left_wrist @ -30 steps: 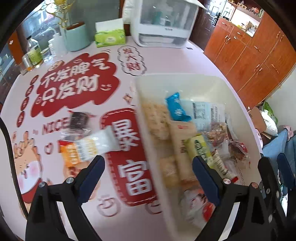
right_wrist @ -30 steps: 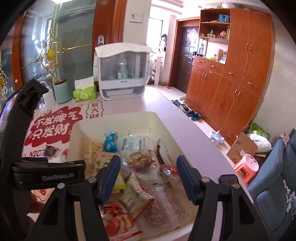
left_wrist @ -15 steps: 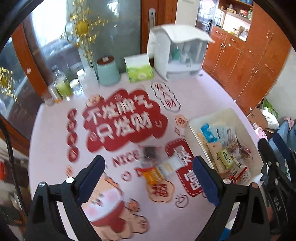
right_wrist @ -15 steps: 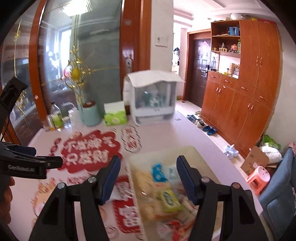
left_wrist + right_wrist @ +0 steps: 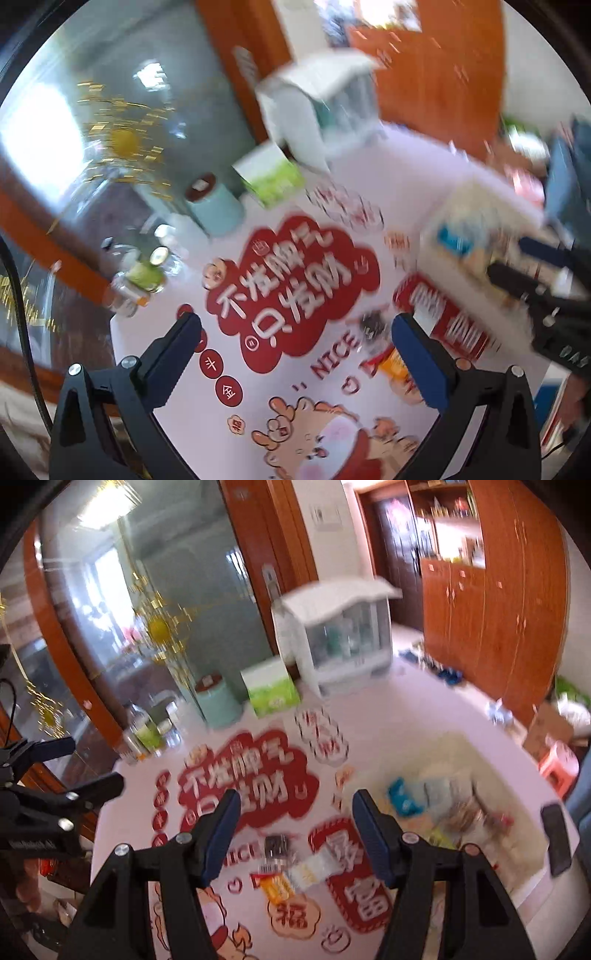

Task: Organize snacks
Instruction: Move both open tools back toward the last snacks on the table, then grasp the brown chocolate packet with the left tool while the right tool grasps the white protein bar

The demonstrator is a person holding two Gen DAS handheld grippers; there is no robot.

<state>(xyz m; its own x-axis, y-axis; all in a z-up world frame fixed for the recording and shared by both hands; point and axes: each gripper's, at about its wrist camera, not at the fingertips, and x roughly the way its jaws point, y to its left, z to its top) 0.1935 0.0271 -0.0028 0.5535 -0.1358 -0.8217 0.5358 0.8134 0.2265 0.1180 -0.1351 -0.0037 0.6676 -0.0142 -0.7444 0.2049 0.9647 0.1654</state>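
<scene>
Two loose snack packets lie on the printed tablecloth (image 5: 388,716): a dark packet (image 5: 276,845) and an orange-and-white packet (image 5: 295,877), touching, just below the gap of the right gripper (image 5: 291,834), whose jaws stand apart and empty. The white bin of snacks (image 5: 517,871) sits past its right finger. The left gripper (image 5: 295,350) is opening wide, empty, with the packets beside its right finger.

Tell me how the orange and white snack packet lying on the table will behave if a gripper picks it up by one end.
The orange and white snack packet looks like thin plastic film, so it will probably flop and droop. It lies flat and slim, so it seems light and unlikely to roll. The glossy wrap may be slippery, though blur hides detail.
</scene>
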